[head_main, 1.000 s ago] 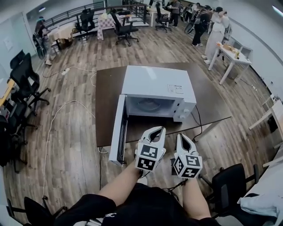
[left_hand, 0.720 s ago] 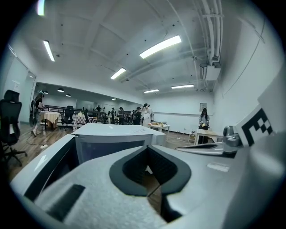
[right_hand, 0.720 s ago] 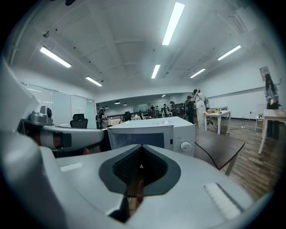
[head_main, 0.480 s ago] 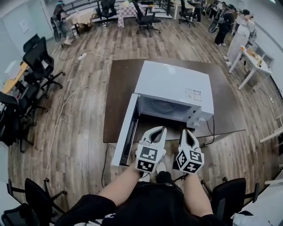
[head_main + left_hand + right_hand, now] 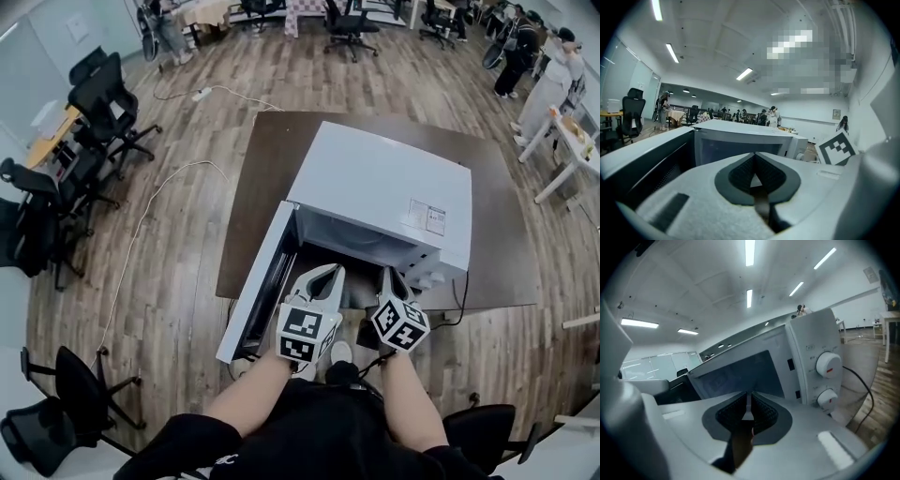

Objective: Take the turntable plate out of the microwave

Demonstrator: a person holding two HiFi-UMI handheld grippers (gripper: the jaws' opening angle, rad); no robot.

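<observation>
Microwave point(image 5: 375, 187), white, stands on a dark brown table point(image 5: 258, 197) with its door point(image 5: 251, 292) swung wide to the left. Its cavity point(image 5: 361, 246) is dim, and the turntable plate cannot be picked out in it from any view. Both grippers hover side by side just in front of the opening, pointing toward it. The left gripper point(image 5: 325, 272) has its jaws pressed together with nothing between them. The right gripper point(image 5: 388, 274) has just been opening its jaws; a narrow slit shows between the pads, with nothing in it. In the right gripper view two white dials point(image 5: 828, 364) sit one above the other on the control panel, and a black cable point(image 5: 860, 380) runs down past them.
</observation>
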